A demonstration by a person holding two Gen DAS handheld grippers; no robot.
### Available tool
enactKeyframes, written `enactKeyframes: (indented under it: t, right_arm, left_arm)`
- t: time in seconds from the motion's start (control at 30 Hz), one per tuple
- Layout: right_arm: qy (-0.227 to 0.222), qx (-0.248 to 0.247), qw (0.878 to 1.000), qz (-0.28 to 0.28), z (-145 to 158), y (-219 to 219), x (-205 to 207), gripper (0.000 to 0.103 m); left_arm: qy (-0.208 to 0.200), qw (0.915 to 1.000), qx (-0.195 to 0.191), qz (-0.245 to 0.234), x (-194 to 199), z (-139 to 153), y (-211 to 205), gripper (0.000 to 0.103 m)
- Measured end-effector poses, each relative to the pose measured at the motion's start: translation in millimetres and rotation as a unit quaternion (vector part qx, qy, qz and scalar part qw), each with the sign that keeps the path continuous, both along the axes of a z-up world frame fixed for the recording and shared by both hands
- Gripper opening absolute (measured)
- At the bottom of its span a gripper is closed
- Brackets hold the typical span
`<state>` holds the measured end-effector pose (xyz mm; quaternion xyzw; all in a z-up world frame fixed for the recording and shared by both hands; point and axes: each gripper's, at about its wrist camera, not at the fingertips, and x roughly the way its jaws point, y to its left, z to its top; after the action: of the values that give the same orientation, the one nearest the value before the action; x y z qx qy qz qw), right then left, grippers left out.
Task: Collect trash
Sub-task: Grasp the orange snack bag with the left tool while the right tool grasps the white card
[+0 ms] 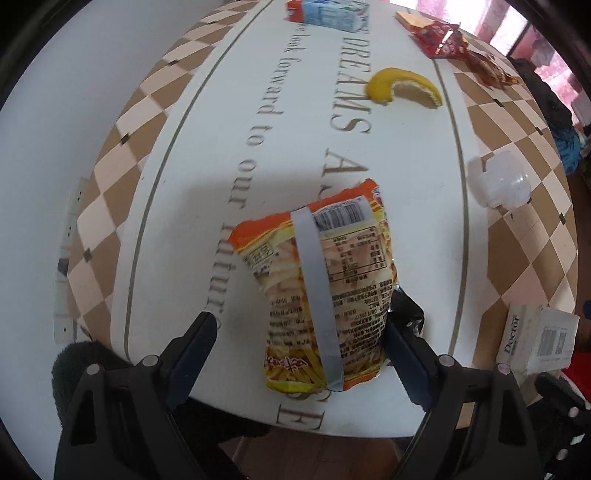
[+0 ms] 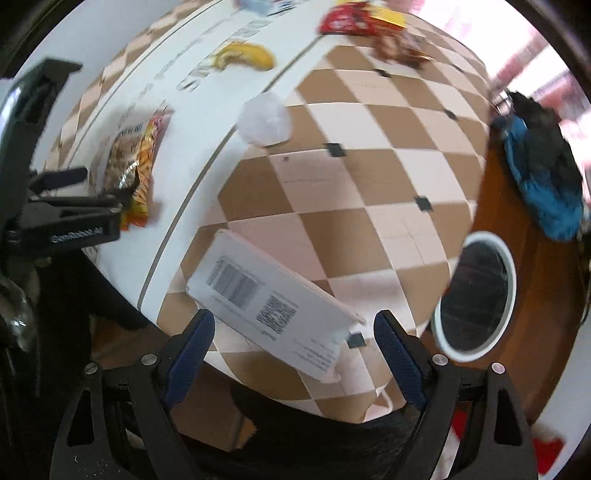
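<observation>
An orange-yellow snack bag (image 1: 325,291) lies flat on the table near its front edge. My left gripper (image 1: 303,354) is open, its fingers on either side of the bag's near end. The right finger (image 1: 406,365) touches the bag's edge. The bag also shows in the right wrist view (image 2: 135,166) with the left gripper (image 2: 74,218) at it. A white box with barcodes (image 2: 273,299) lies between the open fingers of my right gripper (image 2: 295,350). The same box shows in the left wrist view (image 1: 535,339).
A banana peel (image 1: 402,88), a blue-white carton (image 1: 325,14), red wrappers (image 1: 443,37) and a clear plastic cup (image 1: 498,181) lie farther back on the checkered table (image 2: 351,184). A white-rimmed bin (image 2: 476,291) stands on the floor, right of the table.
</observation>
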<state>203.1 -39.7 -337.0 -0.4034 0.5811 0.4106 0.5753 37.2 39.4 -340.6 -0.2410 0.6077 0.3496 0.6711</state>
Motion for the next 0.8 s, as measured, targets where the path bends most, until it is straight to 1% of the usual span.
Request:
enactKeyframes:
  t: [0.1,0.2,0.23,0.27,0.33,0.37,0.4,0.47,0.53,0.57,0.6,0.63,0.7,0.73,0.8]
  right_arm:
    - [-0.01,-0.025,0.999,0.042,-10,13,-8,0.089]
    - [-0.012,-0.04,0.998,0.053,-22,22,-7,0.088]
    - [-0.01,-0.039,0.998,0.051,-25,24,-6,0.08]
    - [-0.004,-0.038,0.998,0.043,-27,24,-3,0.076]
    - [0.009,-0.026,1.0,0.004,-30,26,7,0.068]
    - [0.015,-0.017,0.999,-0.024,-30,23,14,0.067]
    - [0.018,-0.008,0.998,-0.067,-29,19,26,0.066]
    - [0.034,0.008,0.989,-0.142,-29,11,47,0.064]
    - [0.071,0.026,0.975,-0.208,-31,2,66,0.065]
    - [0.089,0.029,0.97,-0.225,-33,0,72,0.067]
    - [0.094,0.036,0.969,-0.224,-32,0,75,0.069]
    - [0.093,0.037,0.971,-0.218,-31,2,75,0.069]
    - [0.078,0.031,0.977,-0.198,-31,4,74,0.069]
    - [0.072,0.03,0.979,-0.191,-32,5,68,0.069]
    - [0.052,0.025,0.983,-0.174,-31,6,63,0.068]
  left_arm:
    - [-0.006,0.9999,-0.004,0.007,-9,-4,1,0.089]
    - [-0.007,0.9999,-0.005,0.007,-10,-4,3,0.089]
    - [-0.007,0.9999,-0.004,0.006,-14,-4,4,0.089]
    - [-0.007,0.9999,-0.004,0.005,-13,-6,6,0.089]
    - [-0.009,0.9999,-0.007,0.003,-5,-4,9,0.089]
    - [-0.011,0.9999,-0.008,0.003,-2,-3,9,0.089]
    - [-0.012,0.9999,-0.008,0.002,-1,-3,10,0.089]
    - [-0.017,0.9998,-0.01,-0.001,3,-1,11,0.089]
    - [-0.022,0.9997,-0.012,-0.006,9,-1,13,0.087]
    - [-0.028,0.9995,-0.011,-0.01,11,-1,13,0.081]
    - [-0.029,0.9994,-0.012,-0.013,13,-1,14,0.076]
    - [-0.03,0.9993,-0.014,-0.018,13,-1,15,0.063]
    - [-0.034,0.9989,-0.015,-0.027,15,-1,15,0.052]
    - [-0.039,0.9987,-0.018,-0.03,16,-1,15,0.041]
    - [-0.039,0.9985,-0.017,-0.036,17,1,14,0.036]
